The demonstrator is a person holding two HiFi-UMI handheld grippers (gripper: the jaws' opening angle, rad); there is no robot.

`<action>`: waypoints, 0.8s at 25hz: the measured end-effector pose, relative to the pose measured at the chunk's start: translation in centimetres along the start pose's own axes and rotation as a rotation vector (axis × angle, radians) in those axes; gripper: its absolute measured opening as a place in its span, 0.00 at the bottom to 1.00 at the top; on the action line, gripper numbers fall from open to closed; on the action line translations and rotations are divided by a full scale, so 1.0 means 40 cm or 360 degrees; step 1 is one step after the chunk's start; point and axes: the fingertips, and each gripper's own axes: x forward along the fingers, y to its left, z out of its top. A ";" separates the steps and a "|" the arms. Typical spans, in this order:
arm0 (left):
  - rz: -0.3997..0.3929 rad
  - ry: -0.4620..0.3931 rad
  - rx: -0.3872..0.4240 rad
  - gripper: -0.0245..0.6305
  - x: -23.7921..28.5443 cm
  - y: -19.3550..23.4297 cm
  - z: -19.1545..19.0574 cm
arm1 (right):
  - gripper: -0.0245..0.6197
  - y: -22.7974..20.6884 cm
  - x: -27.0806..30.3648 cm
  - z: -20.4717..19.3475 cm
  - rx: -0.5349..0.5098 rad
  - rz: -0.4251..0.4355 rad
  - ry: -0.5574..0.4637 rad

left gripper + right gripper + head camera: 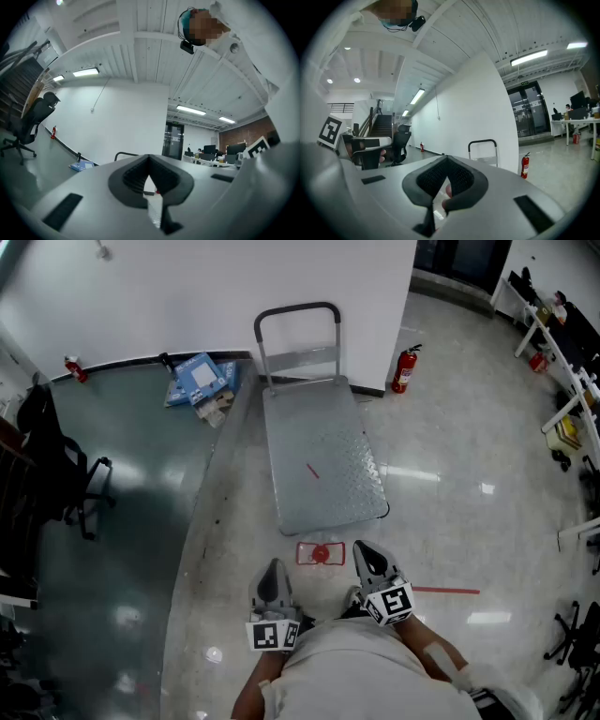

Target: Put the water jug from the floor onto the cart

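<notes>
Grey left gripper and right gripper carry black-and-white marker cubes; white shirt

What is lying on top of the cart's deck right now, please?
On the cart deck only a short red strip shows, on bare metal. Whatever lies beneath the deck is hidden by it.

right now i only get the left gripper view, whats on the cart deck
Observer: In the head view the cart deck holds only a small red strip; no jug is on it.
Operator: anything on the floor before it
Observer: A red-framed thing lies on the floor just short of the cart's near edge; I can't tell what it is.
Operator: is the right tool open
Observer: No, the right gripper view shows the right tool with its jaws together.
</notes>
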 end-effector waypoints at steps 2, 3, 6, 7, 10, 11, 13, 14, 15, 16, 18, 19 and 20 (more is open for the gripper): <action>0.0000 0.0000 -0.0001 0.04 -0.003 0.004 0.000 | 0.05 0.006 0.001 0.003 -0.0007 0.0008 -0.0006; -0.0001 0.0000 -0.0001 0.04 -0.004 0.005 0.000 | 0.05 0.008 0.002 0.003 -0.0008 0.0009 -0.0008; -0.0001 0.0002 -0.0002 0.04 -0.008 0.005 -0.001 | 0.05 0.008 0.000 0.000 -0.0001 0.0005 -0.0009; -0.0001 0.0002 -0.0002 0.04 -0.008 0.006 -0.001 | 0.05 0.007 0.000 0.000 0.0000 0.0005 -0.0009; -0.0002 0.0000 0.0001 0.04 -0.007 0.008 -0.001 | 0.05 0.007 0.004 0.006 -0.0006 0.0002 -0.0022; -0.0001 0.0000 0.0003 0.04 -0.007 0.009 0.000 | 0.05 0.007 0.004 0.009 -0.0009 -0.0004 -0.0031; -0.0004 -0.0005 0.0007 0.04 -0.007 0.009 0.003 | 0.06 0.004 0.005 0.014 -0.0020 -0.0023 -0.0047; -0.0007 -0.0007 0.0012 0.04 -0.006 0.008 0.005 | 0.06 0.002 0.010 0.013 -0.0028 -0.0033 -0.0045; -0.0010 -0.0011 0.0016 0.04 -0.004 0.008 0.007 | 0.06 -0.001 0.018 0.009 -0.0033 -0.0041 -0.0029; -0.0013 -0.0017 0.0019 0.04 -0.003 0.008 0.010 | 0.06 -0.004 0.030 0.000 -0.0034 -0.0045 0.0000; -0.0014 -0.0027 0.0019 0.04 -0.001 0.010 0.012 | 0.06 -0.011 0.069 -0.032 -0.0027 -0.0043 0.0101; -0.0011 -0.0028 0.0017 0.04 0.001 0.013 0.012 | 0.06 -0.015 0.095 -0.054 -0.0022 -0.0036 0.0167; -0.0008 -0.0025 0.0014 0.04 0.003 0.016 0.011 | 0.06 -0.018 0.124 -0.077 -0.0023 -0.0024 0.0239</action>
